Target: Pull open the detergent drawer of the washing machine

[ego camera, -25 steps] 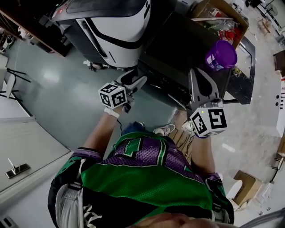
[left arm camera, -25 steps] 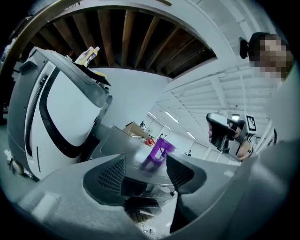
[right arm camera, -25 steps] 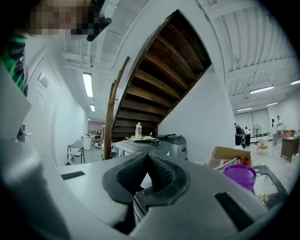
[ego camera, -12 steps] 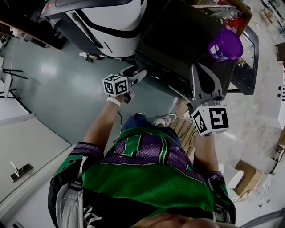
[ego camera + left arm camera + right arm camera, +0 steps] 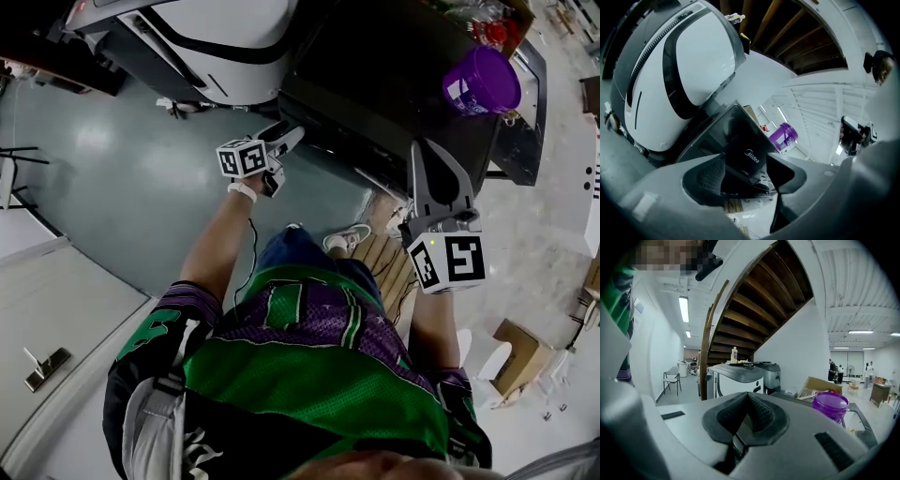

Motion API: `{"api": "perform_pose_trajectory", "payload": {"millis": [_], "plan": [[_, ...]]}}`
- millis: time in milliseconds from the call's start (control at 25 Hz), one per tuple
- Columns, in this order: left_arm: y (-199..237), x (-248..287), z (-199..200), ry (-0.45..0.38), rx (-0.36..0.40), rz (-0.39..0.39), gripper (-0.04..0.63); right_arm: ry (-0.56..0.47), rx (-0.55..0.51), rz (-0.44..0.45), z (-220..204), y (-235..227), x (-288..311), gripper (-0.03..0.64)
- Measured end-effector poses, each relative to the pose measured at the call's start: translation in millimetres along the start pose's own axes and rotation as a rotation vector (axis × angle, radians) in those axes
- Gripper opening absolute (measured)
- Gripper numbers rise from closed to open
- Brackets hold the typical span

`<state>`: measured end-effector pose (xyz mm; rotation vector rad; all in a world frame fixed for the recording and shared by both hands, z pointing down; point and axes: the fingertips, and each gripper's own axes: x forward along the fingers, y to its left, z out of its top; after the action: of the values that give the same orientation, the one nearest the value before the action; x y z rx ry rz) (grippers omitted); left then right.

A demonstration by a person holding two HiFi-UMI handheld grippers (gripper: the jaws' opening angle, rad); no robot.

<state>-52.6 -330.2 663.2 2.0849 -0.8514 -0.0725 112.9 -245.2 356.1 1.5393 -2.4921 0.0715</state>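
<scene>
The black washing machine [image 5: 394, 84] stands at the top of the head view, with a purple tub [image 5: 481, 80] on its lid. My left gripper [image 5: 291, 136] is at the machine's upper front left corner. In the left gripper view, the left gripper [image 5: 747, 178] is open, and the black front panel with a Midea logo [image 5: 745, 157] shows between the pads without touching them. My right gripper [image 5: 427, 155] points at the machine's front further right. In the right gripper view, the right gripper [image 5: 748, 401] has its pads together and nothing in them.
A white and grey appliance [image 5: 216, 37] stands just left of the washing machine. A cardboard box [image 5: 818, 385] sits behind the purple tub [image 5: 829, 405]. Wooden slats [image 5: 384, 262] and a shoe [image 5: 342, 240] lie on the floor below the machine's front. A staircase [image 5: 754, 310] rises behind.
Both grippers have moved toward the washing machine. The left one went further and rolled, coming up to the front corner. Neither jaw gap has changed.
</scene>
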Motion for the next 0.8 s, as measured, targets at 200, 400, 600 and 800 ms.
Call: {"api": "perform_pose_trajectory", "payload": {"millis": [200, 400, 600, 800], "plan": [[21, 11, -2, -0.009, -0.042, -0.035, 0.267, 0.03, -0.008, -0.012, -10, 3, -7, 0.002], [31, 21, -4, -0.02, -0.07, -0.097, 0.27, 0.048, -0.007, -0.031, -19, 2, -12, 0.002], [26, 27, -4, -0.022, -0.128, -0.213, 0.281, 0.08, -0.023, -0.041, -30, 4, -15, 0.002], [20, 35, -8, 0.023, -0.138, -0.308, 0.287, 0.102, -0.026, -0.046, -38, 6, -17, 0.002]]}}
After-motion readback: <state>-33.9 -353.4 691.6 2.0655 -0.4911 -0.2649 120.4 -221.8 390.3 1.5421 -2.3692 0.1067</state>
